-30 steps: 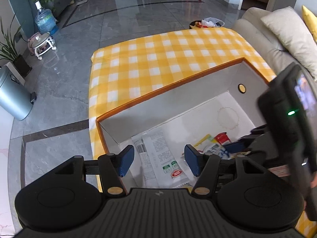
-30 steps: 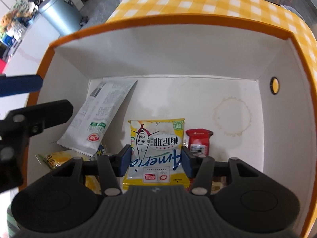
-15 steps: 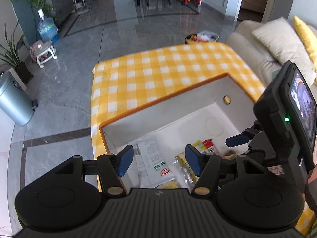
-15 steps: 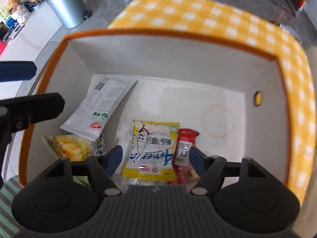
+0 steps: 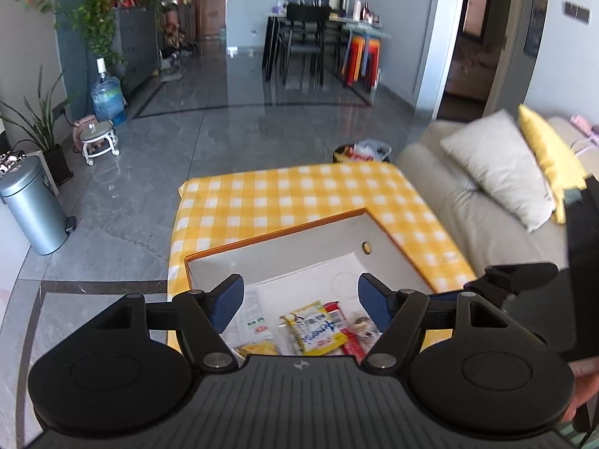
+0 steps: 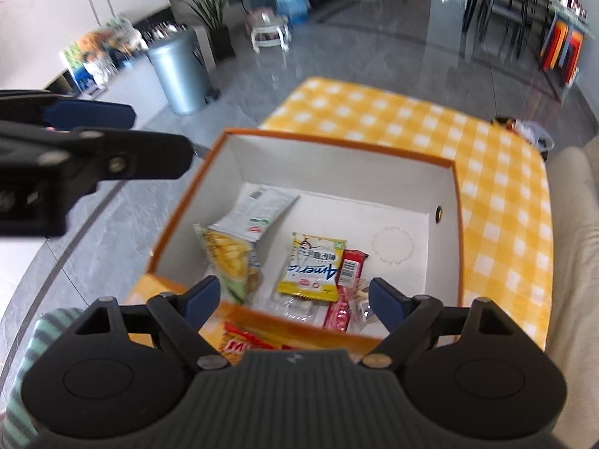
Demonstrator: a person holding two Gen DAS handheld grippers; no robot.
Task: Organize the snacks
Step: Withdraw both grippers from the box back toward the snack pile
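Snack packets (image 6: 313, 268) lie loose in the orange-rimmed box (image 6: 337, 147) on the checked bench (image 5: 299, 202). Both the right gripper (image 6: 290, 297) and left gripper (image 5: 299, 299) hover above it, jaws spread and holding nothing. Gripper bodies hide the box's near edge.

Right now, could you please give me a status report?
Left gripper open, empty. Right gripper open, empty. Yellow snack packet lies inside orange-rimmed white box. Nothing obstructing.

Bright daylight, glare on glossy floor (image 5: 224, 119); fisheye edges bent; right view motion-blurred.
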